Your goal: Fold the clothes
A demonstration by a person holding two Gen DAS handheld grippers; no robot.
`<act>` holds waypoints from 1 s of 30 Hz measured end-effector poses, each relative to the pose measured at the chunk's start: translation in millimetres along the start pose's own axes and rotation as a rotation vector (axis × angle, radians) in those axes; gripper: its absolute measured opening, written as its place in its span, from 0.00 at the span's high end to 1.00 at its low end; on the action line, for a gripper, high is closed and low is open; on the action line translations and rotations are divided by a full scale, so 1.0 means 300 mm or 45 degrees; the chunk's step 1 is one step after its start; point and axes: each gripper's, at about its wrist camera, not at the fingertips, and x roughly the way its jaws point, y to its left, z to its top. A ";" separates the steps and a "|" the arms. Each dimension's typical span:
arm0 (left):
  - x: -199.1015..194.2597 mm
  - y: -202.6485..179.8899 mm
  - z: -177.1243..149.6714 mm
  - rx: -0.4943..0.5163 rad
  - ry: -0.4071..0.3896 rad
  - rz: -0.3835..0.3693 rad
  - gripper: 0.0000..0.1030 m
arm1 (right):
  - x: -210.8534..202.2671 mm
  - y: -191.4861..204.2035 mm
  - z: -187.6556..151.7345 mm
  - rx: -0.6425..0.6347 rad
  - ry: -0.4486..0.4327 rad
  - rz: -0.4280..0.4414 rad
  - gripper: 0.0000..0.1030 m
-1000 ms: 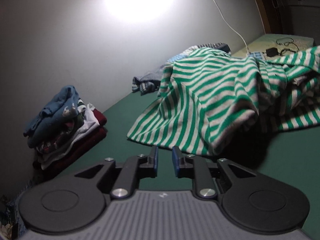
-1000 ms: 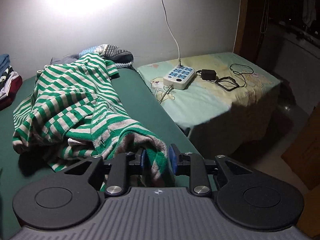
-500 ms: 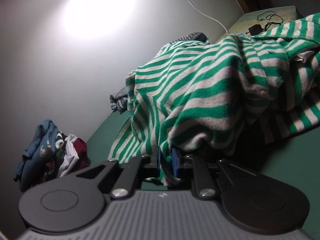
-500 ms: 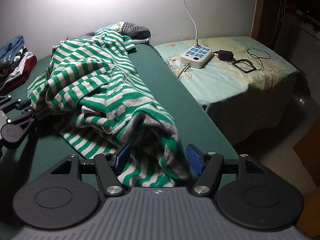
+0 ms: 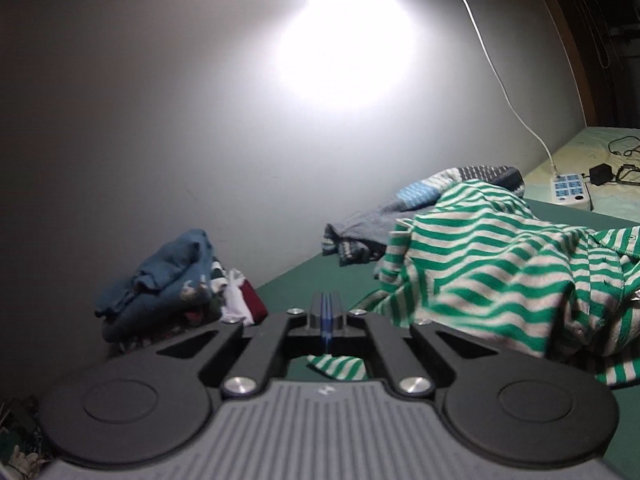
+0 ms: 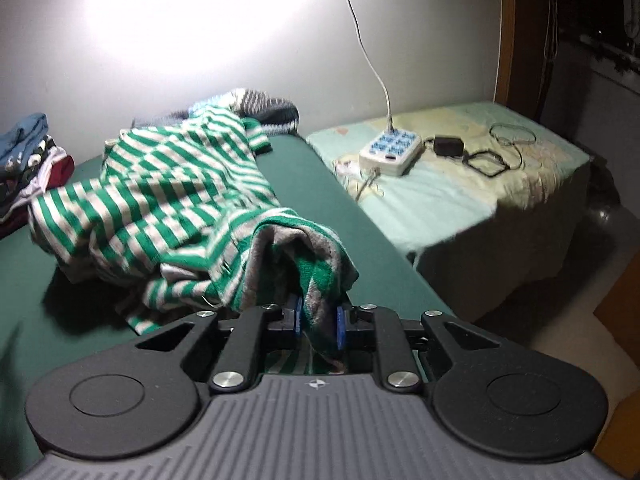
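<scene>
I see one green-and-grey striped shirt (image 6: 168, 196) bunched in a loose heap on the green surface, not flat, no fold lines. Its near edge is lifted off the surface and gathered into a thick roll showing the grey inside. A small striped corner (image 5: 338, 366) hangs low at the other end. Collar or sleeves: can't tell in the crumple.

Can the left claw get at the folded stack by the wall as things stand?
Probably not yet. The way looks free: bare green bed surface lies between the left claw and the folded stack. But its pads are shut, with a bit of the striped shirt showing just below them, so it would have to open first.
</scene>
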 end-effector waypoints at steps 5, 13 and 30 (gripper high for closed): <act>-0.054 0.040 -0.063 0.049 0.062 0.023 0.89 | -0.044 0.020 0.068 -0.070 -0.151 -0.015 0.85; 0.038 -0.146 -0.217 0.324 0.101 -0.123 0.42 | 0.003 0.001 0.067 -0.030 -0.067 -0.122 0.85; 0.189 -0.359 -0.192 0.586 -0.018 -0.214 0.36 | 0.017 0.052 -0.077 -0.136 0.098 -0.098 0.32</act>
